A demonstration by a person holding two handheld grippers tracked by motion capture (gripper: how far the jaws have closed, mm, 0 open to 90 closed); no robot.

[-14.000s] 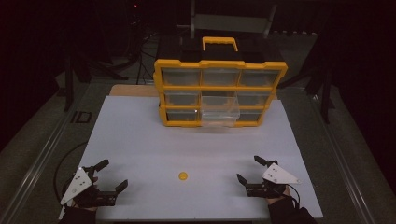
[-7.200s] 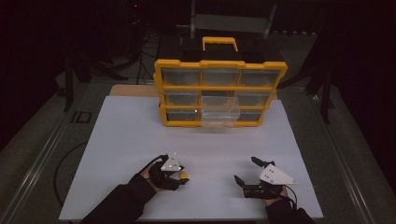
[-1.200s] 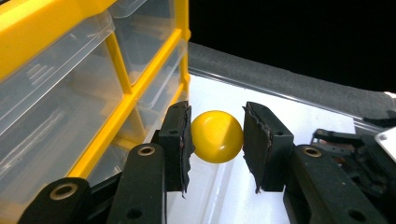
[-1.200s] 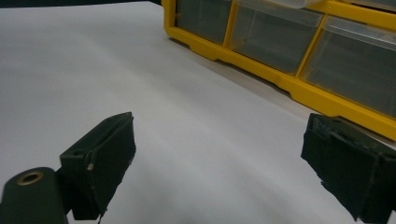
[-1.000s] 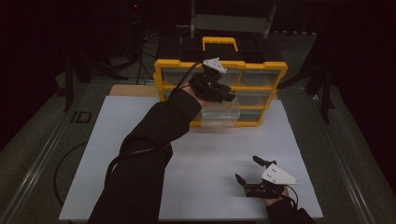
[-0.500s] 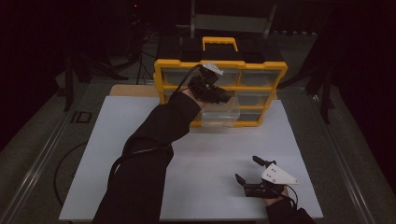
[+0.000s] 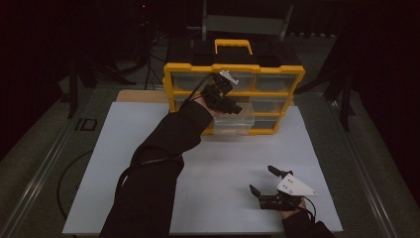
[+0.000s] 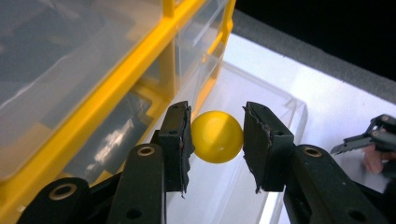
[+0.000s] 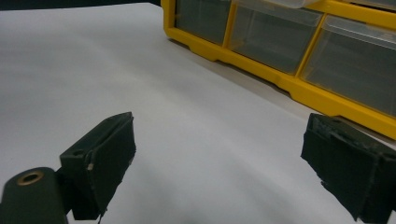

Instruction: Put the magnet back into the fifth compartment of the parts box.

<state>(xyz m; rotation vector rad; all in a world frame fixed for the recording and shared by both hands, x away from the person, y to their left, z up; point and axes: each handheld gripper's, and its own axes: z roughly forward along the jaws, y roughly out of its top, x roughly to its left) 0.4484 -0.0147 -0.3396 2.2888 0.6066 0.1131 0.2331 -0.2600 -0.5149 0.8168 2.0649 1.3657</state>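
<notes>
Left claw [image 8: 216, 137] clamped on the yellow ball [image 8: 217, 136], one pad on each side of it, so the ball rides between the jaws and cannot roll off. I hold it above the clear drawer [image 8: 261, 116] that stands pulled out of the yellow organiser [image 7: 233, 96]; the drawer is out so that its open top faces up and a drop from above lands inside. From the high view, my left arm reaches across the tabletop [image 7: 148, 148] with that claw [image 7: 233, 105] over the drawer [image 7: 233, 121], at the organiser's middle column. Ball not touching the drawer's floor or walls as far as I can tell; it hangs over the opening.

Right claw [image 9: 224, 163] spread wide, nothing between its pads, bare white tabletop under it. It rests at the near right of the tabletop [image 7: 270, 181], well apart from the organiser, out of the left arm's way.

My judgement: the next move is to let go over the drawer; the ball may bounce or roll against the clear walls.
</notes>
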